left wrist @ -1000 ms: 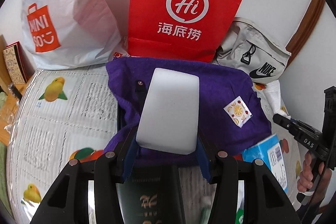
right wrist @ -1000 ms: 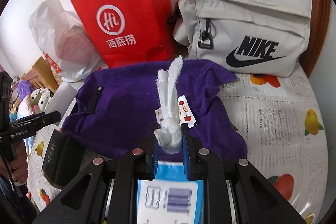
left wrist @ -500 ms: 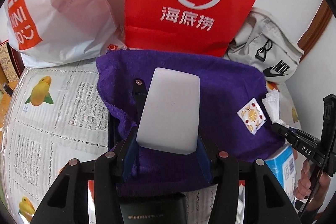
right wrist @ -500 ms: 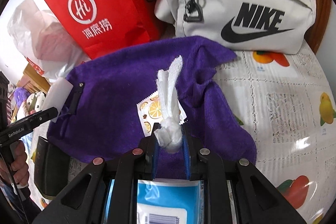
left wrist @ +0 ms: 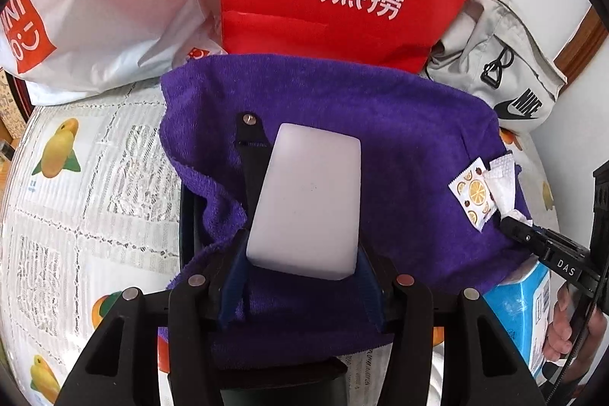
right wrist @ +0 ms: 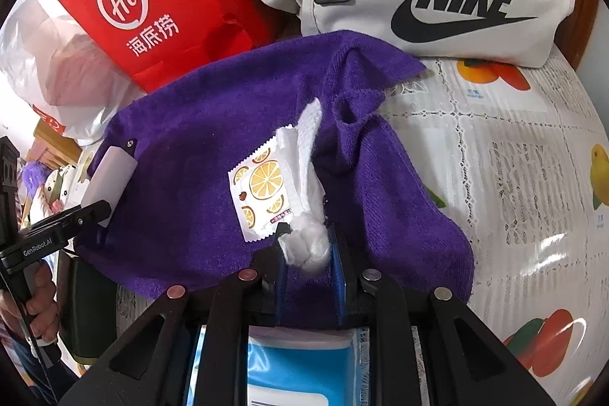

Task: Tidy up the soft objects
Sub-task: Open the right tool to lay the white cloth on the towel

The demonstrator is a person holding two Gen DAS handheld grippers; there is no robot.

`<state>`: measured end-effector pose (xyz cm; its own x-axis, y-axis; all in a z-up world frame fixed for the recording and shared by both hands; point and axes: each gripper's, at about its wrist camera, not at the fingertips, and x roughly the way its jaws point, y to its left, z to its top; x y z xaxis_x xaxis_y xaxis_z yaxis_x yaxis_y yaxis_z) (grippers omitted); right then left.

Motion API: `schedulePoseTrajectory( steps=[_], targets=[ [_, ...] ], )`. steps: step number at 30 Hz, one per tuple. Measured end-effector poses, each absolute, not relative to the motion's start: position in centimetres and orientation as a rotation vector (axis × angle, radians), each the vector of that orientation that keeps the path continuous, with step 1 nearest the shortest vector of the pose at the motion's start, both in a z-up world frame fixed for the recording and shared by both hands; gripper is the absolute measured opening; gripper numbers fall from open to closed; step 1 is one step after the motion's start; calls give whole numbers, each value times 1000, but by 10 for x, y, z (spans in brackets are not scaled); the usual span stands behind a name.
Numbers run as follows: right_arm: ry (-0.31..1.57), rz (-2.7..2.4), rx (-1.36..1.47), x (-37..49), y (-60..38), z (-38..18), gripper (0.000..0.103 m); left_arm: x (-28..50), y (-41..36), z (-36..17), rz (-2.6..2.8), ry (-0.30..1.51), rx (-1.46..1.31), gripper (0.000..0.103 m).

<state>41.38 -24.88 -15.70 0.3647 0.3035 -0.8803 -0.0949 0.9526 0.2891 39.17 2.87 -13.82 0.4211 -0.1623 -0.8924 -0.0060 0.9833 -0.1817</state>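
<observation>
The left claw is gripping a white sponge block by its near end, the block's long axis pointing toward 12 o'clock over the purple towel spread on the bench. The right claw is closing tightly on a twisted white tissue, whose strip is pointing to 12 o'clock, just beside an orange-print packet lying on the towel at its 11 o'clock. Judging by this, the towel is lying directly under both claws, so either could set its load down there.
</observation>
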Motion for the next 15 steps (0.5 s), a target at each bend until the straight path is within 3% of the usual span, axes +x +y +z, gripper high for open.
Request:
schedulePoseTrajectory(
  steps=[2, 5, 10, 15],
  targets=[
    [1171, 262, 190, 413, -247, -156, 26, 391, 28, -140, -97, 1143, -161, 56],
    [1161, 289, 168, 413, -240, -153, 39, 391, 24, -142, -92, 1153, -146, 72],
    [1081, 284, 68, 403, -230, -136, 65, 385, 23, -136, -80, 1141, -130, 73],
    [996, 279, 92, 385, -237, -113, 66, 367, 32, -121, -81, 1099, -142, 73]
  ],
)
